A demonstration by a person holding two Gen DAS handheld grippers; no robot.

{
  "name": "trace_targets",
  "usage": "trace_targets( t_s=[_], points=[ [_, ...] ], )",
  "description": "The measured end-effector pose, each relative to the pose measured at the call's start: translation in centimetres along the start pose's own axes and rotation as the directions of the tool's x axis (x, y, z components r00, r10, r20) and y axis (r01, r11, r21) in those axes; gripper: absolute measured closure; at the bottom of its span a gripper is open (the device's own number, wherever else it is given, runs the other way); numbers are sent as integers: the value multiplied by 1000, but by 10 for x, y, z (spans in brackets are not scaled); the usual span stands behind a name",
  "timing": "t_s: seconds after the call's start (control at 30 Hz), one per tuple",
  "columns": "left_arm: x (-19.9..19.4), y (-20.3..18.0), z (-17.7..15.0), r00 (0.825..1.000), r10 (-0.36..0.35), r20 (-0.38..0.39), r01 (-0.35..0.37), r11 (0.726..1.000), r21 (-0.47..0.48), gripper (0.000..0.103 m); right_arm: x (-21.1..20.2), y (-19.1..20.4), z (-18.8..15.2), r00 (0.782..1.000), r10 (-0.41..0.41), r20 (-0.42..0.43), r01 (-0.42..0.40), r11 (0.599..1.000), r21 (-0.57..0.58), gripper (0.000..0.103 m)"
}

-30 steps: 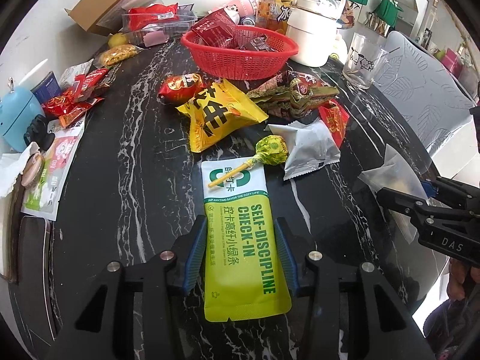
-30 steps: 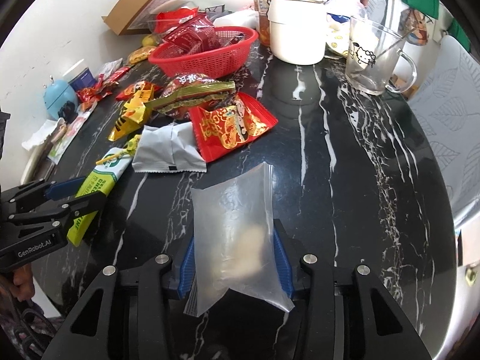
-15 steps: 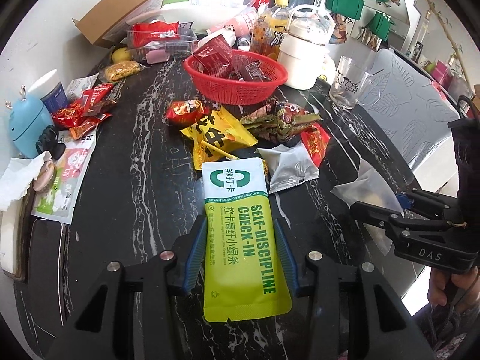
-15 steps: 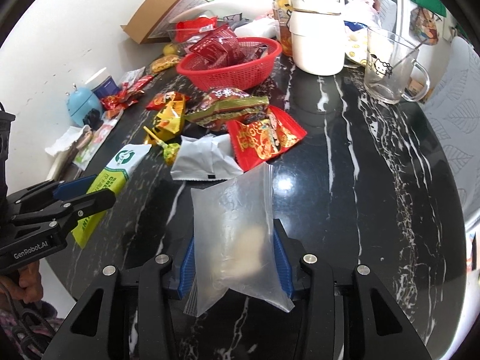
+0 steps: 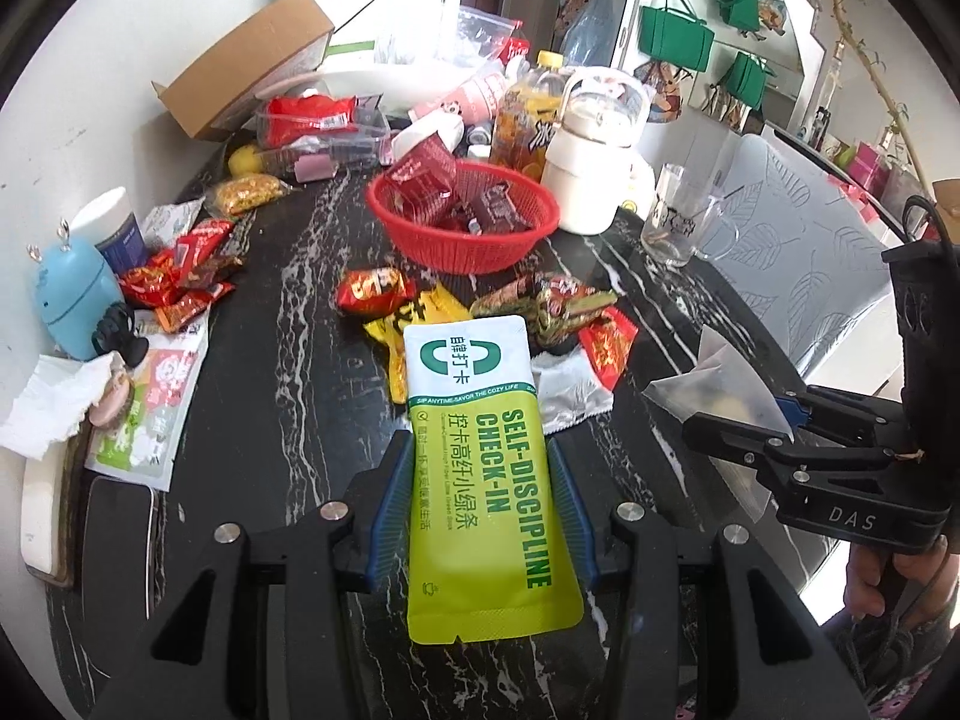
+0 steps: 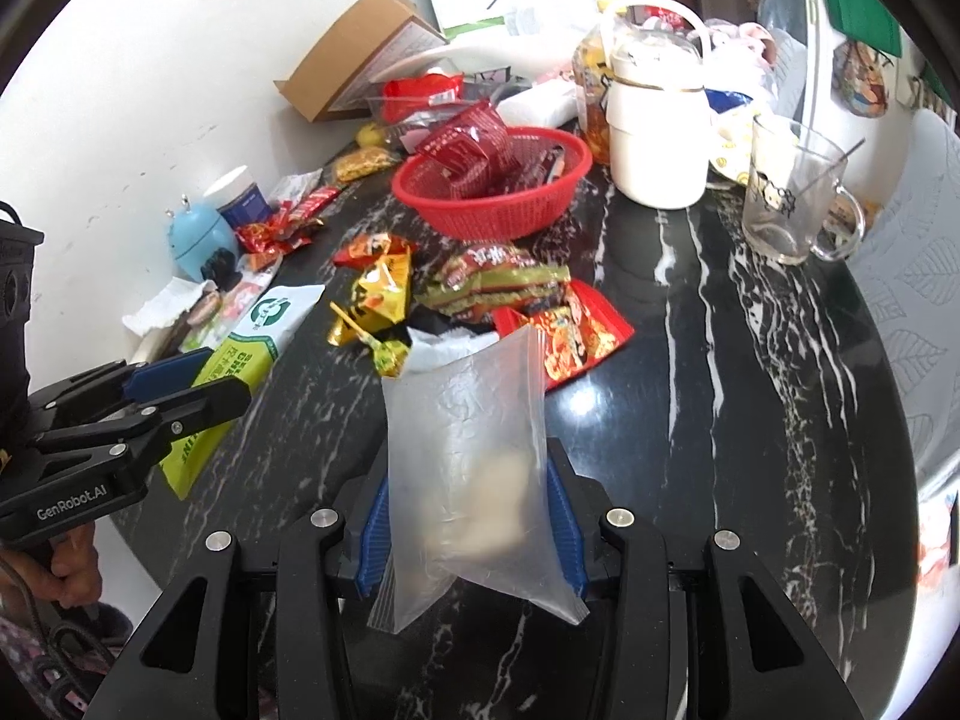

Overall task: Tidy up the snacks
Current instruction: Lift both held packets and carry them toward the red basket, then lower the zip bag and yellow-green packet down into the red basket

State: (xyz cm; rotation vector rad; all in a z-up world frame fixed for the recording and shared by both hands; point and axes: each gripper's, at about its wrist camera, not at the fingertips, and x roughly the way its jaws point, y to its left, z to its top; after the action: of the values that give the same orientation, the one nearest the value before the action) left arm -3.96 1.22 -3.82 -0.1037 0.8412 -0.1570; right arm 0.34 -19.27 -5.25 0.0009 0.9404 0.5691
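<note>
Snacks: several in red basket (image 5: 462, 228) at 12 o'clock; most loose on table (image 5: 288, 360). Left gripper (image 5: 480, 516) grips green pouch (image 5: 480, 480); right gripper (image 6: 468, 516) grips clear bag (image 6: 468, 456).

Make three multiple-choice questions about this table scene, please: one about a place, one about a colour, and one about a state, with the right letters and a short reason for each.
1. Where is the red basket?
A. beside the white pot
B. on a chair
C. under the cardboard box

2. What colour is the lower half of the pouch in the left gripper?
A. blue
B. yellow-green
C. black

3. What is the state of the right gripper?
A. open and empty
B. shut on a glass mug
C. shut on a clear plastic bag

Answers:
1 A: the basket stands on the dark table right next to the pot.
2 B: the printed part is yellow-green under a white top.
3 C: the blue pads press both sides of the bag.
</note>
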Motion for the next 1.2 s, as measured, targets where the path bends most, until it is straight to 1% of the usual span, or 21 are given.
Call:
trace_targets(
  t_s=[0.27, 0.37, 0.63, 0.93, 1.1, 1.2],
  points=[
    [-21, -2, 27, 995, -8, 95, 7, 1000, 15, 59, -17, 6, 20, 997, 23, 67, -23, 1000, -9, 59],
    [-29, -4, 39, 991, -5, 135, 1, 999, 33, 59, -23, 7, 28, 995, 27, 92, -25, 999, -19, 59],
    [-38, -6, 69, 977, -40, 211, 29, 998, 58, 59, -38, 10, 58, 987, 32, 157, -23, 998, -61, 59],
    [-37, 1, 106, 958, -45, 285, 24, 997, 76, 59, -40, 10, 97, 978, 31, 205, -9, 994, -105, 59],
    [-26, 7, 131, 949, -45, 313, 21, 997, 78, 59, -32, 9, 119, 975, 30, 219, -4, 993, -119, 59],
    [-16, 8, 145, 947, -42, 320, 16, 996, 83, 59, -24, 6, 134, 975, 30, 219, -2, 992, -125, 59]
  ],
)
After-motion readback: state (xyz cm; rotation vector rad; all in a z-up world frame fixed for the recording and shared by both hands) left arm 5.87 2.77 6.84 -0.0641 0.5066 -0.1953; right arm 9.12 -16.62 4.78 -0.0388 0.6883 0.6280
